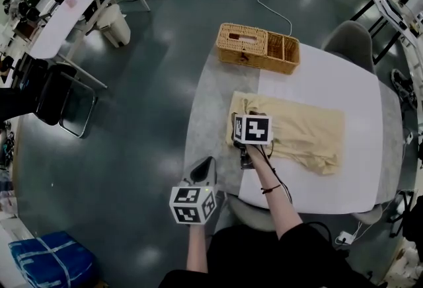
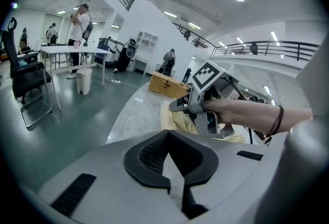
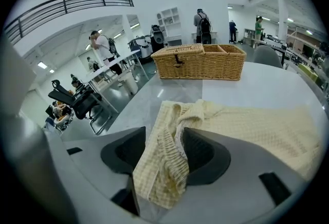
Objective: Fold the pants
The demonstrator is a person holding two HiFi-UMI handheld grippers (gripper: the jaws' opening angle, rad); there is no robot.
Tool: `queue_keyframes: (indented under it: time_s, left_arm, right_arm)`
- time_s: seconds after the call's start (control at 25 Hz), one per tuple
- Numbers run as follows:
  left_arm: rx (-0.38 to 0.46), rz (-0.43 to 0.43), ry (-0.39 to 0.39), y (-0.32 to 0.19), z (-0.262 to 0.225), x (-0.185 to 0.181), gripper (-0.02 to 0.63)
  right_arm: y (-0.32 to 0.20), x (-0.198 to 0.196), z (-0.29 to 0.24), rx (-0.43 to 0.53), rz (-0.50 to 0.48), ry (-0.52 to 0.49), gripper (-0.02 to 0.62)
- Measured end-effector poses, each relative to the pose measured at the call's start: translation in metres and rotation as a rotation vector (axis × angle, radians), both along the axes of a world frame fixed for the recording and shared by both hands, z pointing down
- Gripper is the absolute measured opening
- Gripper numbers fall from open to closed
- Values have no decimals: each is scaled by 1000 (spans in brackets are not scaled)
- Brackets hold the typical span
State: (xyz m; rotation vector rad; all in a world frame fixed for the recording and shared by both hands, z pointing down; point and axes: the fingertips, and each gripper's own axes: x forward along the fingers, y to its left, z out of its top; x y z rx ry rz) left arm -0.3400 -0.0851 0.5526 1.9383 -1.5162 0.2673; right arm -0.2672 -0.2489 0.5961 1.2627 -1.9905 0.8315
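Counter, white and grey with rounded corners (image 1: 344,82), carries pale yellow textured cloth pants (image 1: 310,128) spread flat. Right tongs (image 3: 165,146) gape wide, bunched pants end lying loose between them; left tongs (image 2: 167,133), pinched together and empty, hover clear of the pants.

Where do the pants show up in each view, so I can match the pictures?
Head view: pants spread right of centre, below the wicker basket.
Left gripper view: pale patch at mid-frame, before the basket.
Right gripper view: lower centre and right, bunched edge between the right hand-held gripper open jaws.
Shared landmark: the basket, beyond the pants everywhere.
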Motion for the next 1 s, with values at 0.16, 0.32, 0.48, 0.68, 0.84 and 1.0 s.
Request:
queue_keyframes:
  time_s: [0.16,0.32,0.48,0.68,0.84,1.0]
  left_arm:
    - [0,-4,3,2,1,-3,8]
    - [2,1,2,4,-2,-2,8]
    - [8,11,1,3,-6,-1,8]
    - [28,45,-4,0,-16,11,8]
    - [46,79,-15,-8,-26,26,8]
    - [63,115,-28,-14,-37,44,8]
  right_arm:
    - [2,-5,-6,50,6,10,212]
    - [4,-10,-16,90,-7,5,216]
    - [5,-10,-26,107,-2,-35,218]
    - [9,2,-49,114,1,-176,216]
    - [11,25,-69,112,-17,-290,148]
    - [13,53,-90,165,-54,-297,62]
